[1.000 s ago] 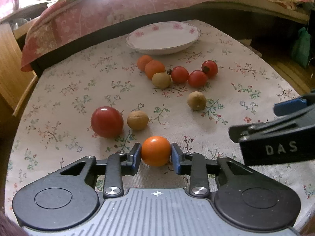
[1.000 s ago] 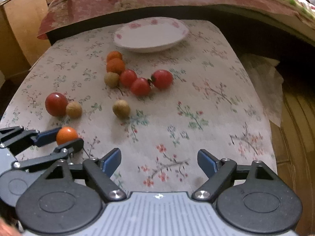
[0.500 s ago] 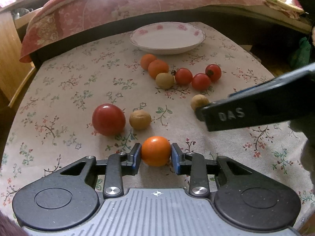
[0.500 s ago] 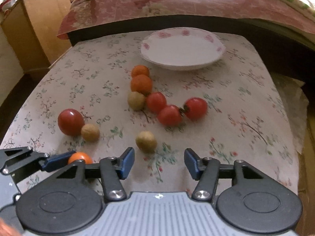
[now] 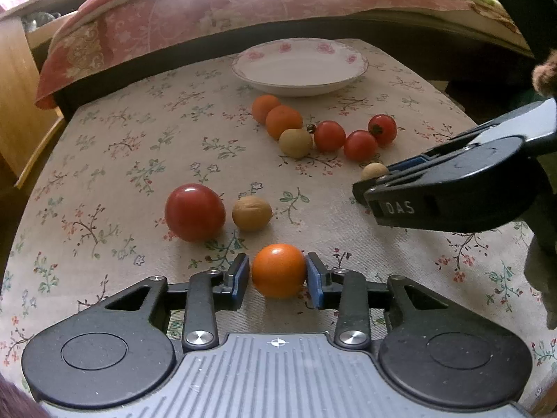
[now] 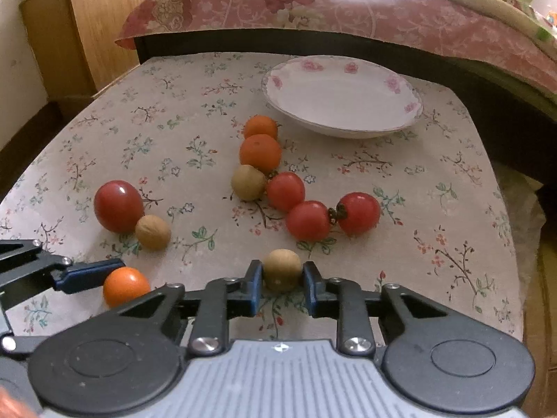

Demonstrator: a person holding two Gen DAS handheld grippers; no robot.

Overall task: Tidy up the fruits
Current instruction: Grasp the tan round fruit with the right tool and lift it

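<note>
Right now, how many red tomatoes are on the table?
4: one big tomato at left beside a nut, and three small ones in a row at centre. None look hidden.

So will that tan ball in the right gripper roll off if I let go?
Probably. The tan ball looks round and smooth, so it would likely roll on the flat tablecloth. The right gripper meets it only at the sides, so it might also slip out.

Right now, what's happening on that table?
A person works two handheld grippers over a floral tablecloth. The left gripper is shut on a small orange fruit; the right gripper is shut on a tan round fruit. Both fruits sit low at the cloth. The plate is empty; other fruits lie loose.
</note>
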